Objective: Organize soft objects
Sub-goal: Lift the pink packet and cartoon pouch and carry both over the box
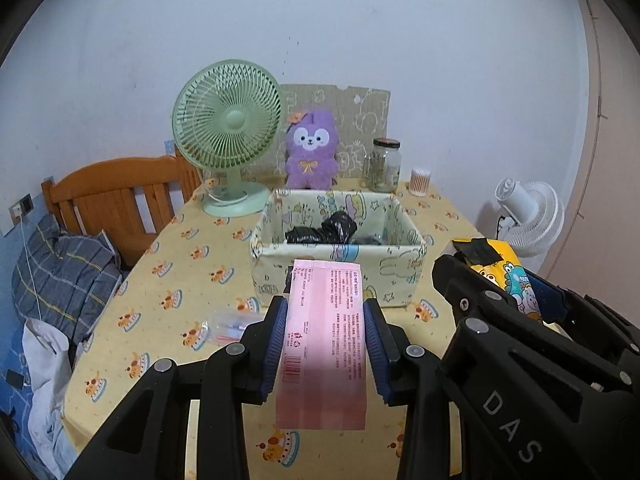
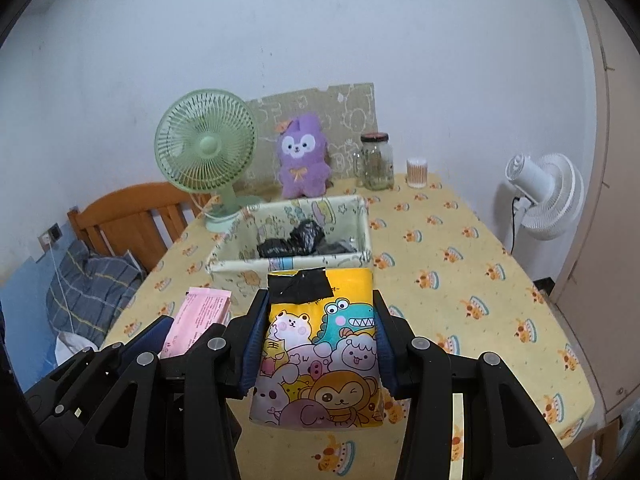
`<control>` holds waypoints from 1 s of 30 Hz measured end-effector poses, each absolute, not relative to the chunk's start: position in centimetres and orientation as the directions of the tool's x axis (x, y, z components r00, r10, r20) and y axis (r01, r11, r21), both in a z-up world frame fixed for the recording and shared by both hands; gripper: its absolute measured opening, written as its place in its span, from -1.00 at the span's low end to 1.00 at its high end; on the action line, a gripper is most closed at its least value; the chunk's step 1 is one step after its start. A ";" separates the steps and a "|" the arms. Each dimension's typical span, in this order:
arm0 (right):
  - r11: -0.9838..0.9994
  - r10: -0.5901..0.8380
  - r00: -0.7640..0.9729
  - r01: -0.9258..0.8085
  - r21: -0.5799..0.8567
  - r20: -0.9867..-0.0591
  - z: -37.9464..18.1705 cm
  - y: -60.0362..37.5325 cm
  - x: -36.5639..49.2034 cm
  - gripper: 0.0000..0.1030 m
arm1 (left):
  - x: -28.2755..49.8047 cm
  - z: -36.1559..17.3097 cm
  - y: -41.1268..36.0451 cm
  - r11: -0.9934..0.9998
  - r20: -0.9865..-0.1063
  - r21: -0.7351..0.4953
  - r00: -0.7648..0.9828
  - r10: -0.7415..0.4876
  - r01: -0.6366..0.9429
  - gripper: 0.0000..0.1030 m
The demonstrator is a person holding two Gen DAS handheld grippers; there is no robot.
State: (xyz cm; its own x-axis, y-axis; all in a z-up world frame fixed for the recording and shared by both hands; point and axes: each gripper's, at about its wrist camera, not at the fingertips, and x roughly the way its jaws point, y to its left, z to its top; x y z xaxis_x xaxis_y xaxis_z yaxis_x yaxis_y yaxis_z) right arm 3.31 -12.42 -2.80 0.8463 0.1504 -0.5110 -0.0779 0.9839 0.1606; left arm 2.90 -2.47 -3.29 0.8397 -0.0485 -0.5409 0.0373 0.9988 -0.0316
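A: Just short of the fabric storage box (image 1: 338,256), both tools hang above the table (image 1: 192,264), each carrying a soft pack. The left tool (image 1: 326,344) is clenched on a pink pack (image 1: 325,340); the right tool (image 2: 318,344) is clenched on a yellow cartoon-print tissue pack (image 2: 320,356).

B: Which way does the box lie from them?

A: Straight ahead and lower, along the line both tools point. Each pack's long axis runs the same way, its far end toward the box's near wall. The right tool looks slightly nearer the box mouth, though the fisheye makes that hard to judge. In the left wrist view the right tool (image 1: 508,280) sits close alongside, so the two could crowd each other over the opening.

B: What can't be made out?

A: The black crumpled things (image 1: 328,232) inside the box are half hidden by its near wall; they may be bags, but that is a guess. The print on the pink pack is too small to read. A black patch (image 2: 302,286) covers the tissue pack's far end. A small clear packet (image 1: 232,326) lies on the table left of the left tool, its contents unclear.
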 end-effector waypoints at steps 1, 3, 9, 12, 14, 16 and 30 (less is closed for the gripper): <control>0.984 0.150 0.849 -0.077 0.161 -0.507 -2.6 -12.4 3.3 -0.02 | 2.9 -3.1 -2.5 0.999 -0.538 -0.031 0.842 -0.049 0.038 -0.24; 0.984 0.146 0.852 -0.074 0.161 -0.503 -2.1 -12.5 3.1 -0.02 | 2.9 -2.6 -2.6 0.999 -0.531 -0.029 0.846 -0.052 0.043 -0.24; 0.986 0.131 0.870 -0.062 0.157 -0.475 -0.6 -12.7 2.6 -0.02 | 2.7 -1.1 -2.8 0.998 -0.503 -0.024 0.862 -0.065 0.061 -0.24; 0.986 0.125 0.877 -0.059 0.154 -0.464 0.0 -12.8 2.6 -0.02 | 2.7 -0.6 -2.9 0.997 -0.493 -0.020 0.868 -0.069 0.068 -0.24; 0.986 0.124 0.880 -0.059 0.155 -0.458 0.3 -12.8 2.6 -0.02 | 2.8 -0.3 -3.0 0.997 -0.487 -0.017 0.870 -0.070 0.071 -0.24; 0.986 0.127 0.882 -0.061 0.158 -0.454 0.6 -12.8 2.8 -0.02 | 2.9 -0.1 -3.0 0.997 -0.483 -0.016 0.873 -0.070 0.071 -0.24; 0.983 0.134 0.883 -0.061 0.174 -0.449 1.1 -12.7 5.8 -0.02 | 5.8 0.6 -2.8 0.997 -0.476 -0.020 0.876 -0.080 0.080 -0.24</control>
